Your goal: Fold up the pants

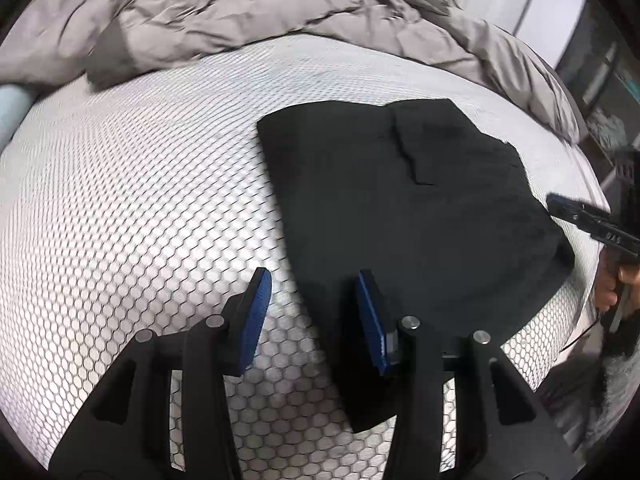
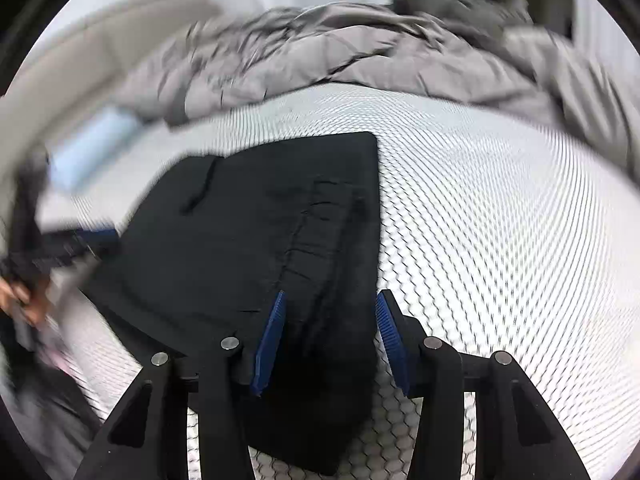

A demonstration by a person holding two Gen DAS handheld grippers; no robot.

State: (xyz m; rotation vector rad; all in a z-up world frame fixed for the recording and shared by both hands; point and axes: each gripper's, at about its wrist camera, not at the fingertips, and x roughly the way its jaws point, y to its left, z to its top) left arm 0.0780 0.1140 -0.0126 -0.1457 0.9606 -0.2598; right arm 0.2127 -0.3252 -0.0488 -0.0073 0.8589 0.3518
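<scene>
The left gripper (image 1: 314,280) hangs with jaws apart and nothing between them, above the mattress (image 1: 140,200) at the near left edge of the folded black pants (image 1: 400,200). The pants lie flat on the mattress's honeycomb cover, short of the rumpled grey duvet (image 1: 240,12). The right gripper (image 2: 332,300) hovers over their right edge, likewise parted and empty.
</scene>
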